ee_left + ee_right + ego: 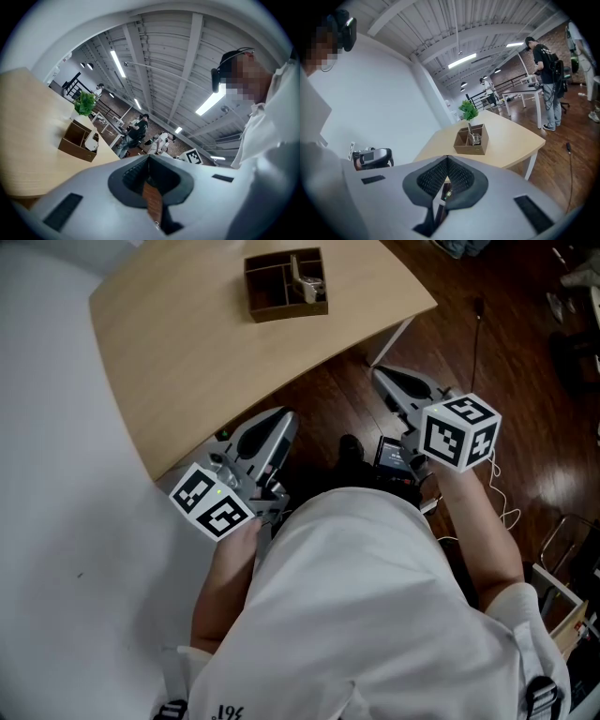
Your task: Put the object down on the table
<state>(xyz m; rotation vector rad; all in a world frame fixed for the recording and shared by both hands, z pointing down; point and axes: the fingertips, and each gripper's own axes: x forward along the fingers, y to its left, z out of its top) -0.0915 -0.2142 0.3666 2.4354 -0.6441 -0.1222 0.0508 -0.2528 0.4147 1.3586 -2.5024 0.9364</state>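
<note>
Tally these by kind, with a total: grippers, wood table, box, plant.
Grippers: 2 (left, right)
Wood table: 1
Box: 1
Plant: 1
Total: 5

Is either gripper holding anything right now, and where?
Nothing is held: the left gripper and the right gripper both show jaws shut together, with nothing between them.

table: pale wood, rounded corners, white leg under its right edge | floor: dark wood planks | wall: plain white, running along the table's left edge | ceiling: white ribbed panels and beams | strip lights: lit, in rows | far end: brick wall, white desks
</note>
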